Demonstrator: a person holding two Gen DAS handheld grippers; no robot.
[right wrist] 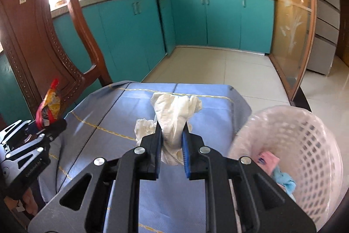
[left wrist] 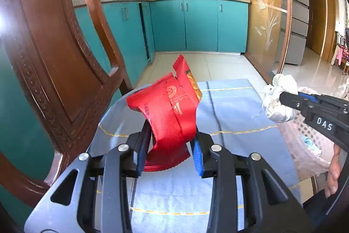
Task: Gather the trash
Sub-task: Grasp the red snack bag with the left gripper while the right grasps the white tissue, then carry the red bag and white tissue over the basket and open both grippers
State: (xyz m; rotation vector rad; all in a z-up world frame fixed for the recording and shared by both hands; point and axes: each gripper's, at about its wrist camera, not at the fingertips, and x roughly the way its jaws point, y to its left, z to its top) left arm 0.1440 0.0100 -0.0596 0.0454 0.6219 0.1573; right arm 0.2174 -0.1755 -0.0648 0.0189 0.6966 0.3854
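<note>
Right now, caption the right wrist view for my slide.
Right gripper clamps a tissue above the blue cloth, pink basket beside it; left gripper holds a wrapper.

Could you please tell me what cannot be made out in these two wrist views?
- Basket contents, right wrist view: the near wall and the picture's edge hide most; only pink and blue scraps show.
- Red wrappers, left wrist view: the lower ends sit behind the left gripper, and the print is too small to read.
- White tissue, right wrist view: the right gripper covers its lower end.
</note>
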